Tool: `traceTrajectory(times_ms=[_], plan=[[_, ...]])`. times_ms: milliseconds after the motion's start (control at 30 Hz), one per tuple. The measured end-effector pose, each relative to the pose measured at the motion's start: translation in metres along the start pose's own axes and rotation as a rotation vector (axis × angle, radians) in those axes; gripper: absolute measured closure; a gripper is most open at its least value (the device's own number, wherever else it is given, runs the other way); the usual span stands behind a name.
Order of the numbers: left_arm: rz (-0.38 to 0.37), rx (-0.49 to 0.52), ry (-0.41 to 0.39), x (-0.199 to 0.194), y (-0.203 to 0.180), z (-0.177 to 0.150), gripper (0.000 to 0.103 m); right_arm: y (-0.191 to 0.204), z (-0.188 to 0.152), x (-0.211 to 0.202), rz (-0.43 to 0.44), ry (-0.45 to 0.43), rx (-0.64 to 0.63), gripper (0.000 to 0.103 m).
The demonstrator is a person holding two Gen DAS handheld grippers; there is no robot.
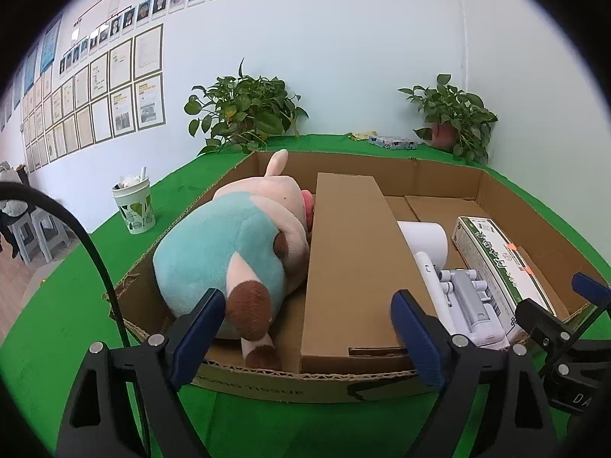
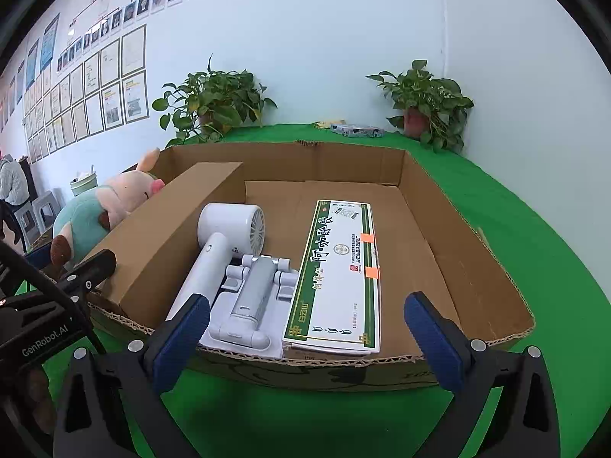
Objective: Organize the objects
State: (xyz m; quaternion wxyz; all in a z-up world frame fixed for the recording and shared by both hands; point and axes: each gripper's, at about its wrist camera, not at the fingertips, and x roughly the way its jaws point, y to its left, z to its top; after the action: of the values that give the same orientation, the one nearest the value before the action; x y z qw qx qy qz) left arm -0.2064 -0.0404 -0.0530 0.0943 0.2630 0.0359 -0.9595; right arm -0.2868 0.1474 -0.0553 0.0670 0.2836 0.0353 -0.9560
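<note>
- We see a shallow cardboard box (image 2: 469, 252) on the green desk (image 2: 553, 236), split by an upright cardboard divider (image 1: 351, 263).
- Left of the divider lies a plush pig (image 1: 236, 252) on its side, its ear poking above the box wall.
- Right of it, side by side and apparently touching, lie a white hair dryer (image 2: 225, 244), a white-and-grey folding stand (image 2: 252, 297) and a green-and-white carton (image 2: 340, 274).
- Our left hand-held gripper (image 1: 309, 336) hovers released at the box's near wall, grasping nothing.
- Our right hand-held gripper (image 2: 305, 343) is likewise spread wide and empty.
- Beyond the box stand two potted plants (image 2: 214, 103), a paper cup (image 1: 134, 206) and a small packet (image 2: 357, 129).
</note>
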Motion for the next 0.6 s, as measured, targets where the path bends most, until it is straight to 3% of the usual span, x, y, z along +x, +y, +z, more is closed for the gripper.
traceTrajectory(times_ms=[167, 600], plan=[[-0.010, -0.008, 0.018, 0.0015, 0.0002, -0.0025, 0.000, 0.0014, -0.0012, 0.0012, -0.006, -0.006, -0.003, 0.000], [-0.013, 0.002, 0.017, -0.0024, -0.0018, -0.0032, 0.000, 0.0025, 0.0002, 0.0016, -0.005, -0.005, -0.004, 0.000]])
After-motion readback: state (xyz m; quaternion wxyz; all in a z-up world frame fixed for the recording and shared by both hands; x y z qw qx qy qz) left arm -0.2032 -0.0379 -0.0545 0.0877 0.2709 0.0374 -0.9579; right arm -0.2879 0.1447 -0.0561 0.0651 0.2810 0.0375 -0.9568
